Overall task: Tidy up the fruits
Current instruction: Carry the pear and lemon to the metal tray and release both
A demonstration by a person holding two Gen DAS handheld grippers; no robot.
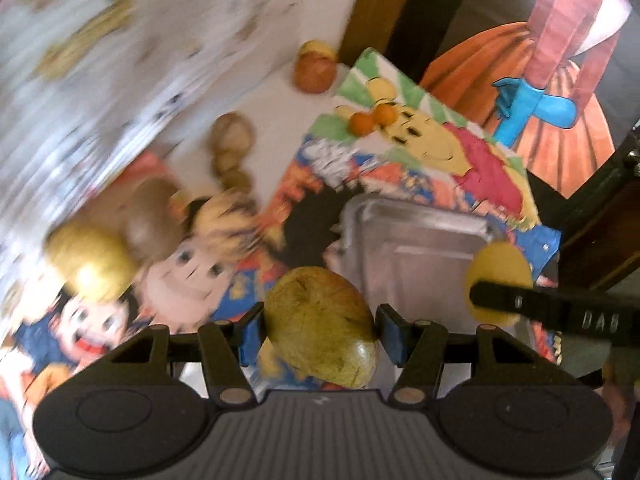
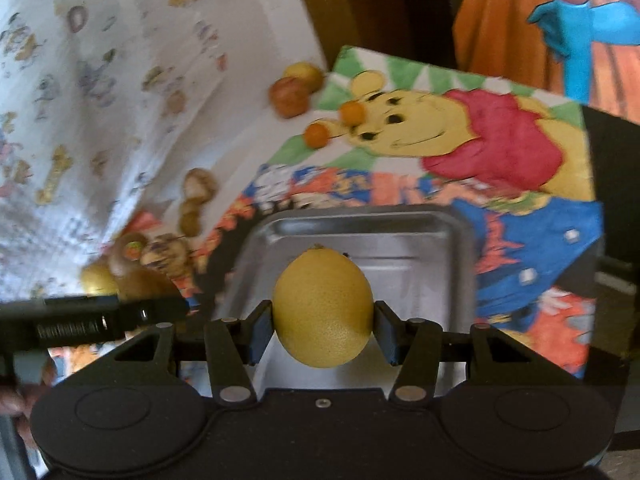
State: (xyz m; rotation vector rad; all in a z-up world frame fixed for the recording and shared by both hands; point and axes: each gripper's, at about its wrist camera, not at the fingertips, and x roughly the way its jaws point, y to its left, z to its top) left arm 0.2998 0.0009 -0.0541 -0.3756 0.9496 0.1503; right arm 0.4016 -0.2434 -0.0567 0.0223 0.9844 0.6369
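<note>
With the left gripper (image 1: 320, 330) clamped on a greenish-yellow fruit (image 1: 322, 326) and the right gripper (image 2: 323, 330) on a lemon (image 2: 323, 312) — both above the empty metal tray (image 2: 456, 240) — each should descend low before releasing, spaced apart.

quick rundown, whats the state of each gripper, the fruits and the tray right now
left gripper: shut on the greenish mango, held in the air
right gripper: shut on the lemon, above the tray
metal tray: nothing lying in it
two small oranges: loose on the printed cloth
apples: resting at the far edge, touching
</note>
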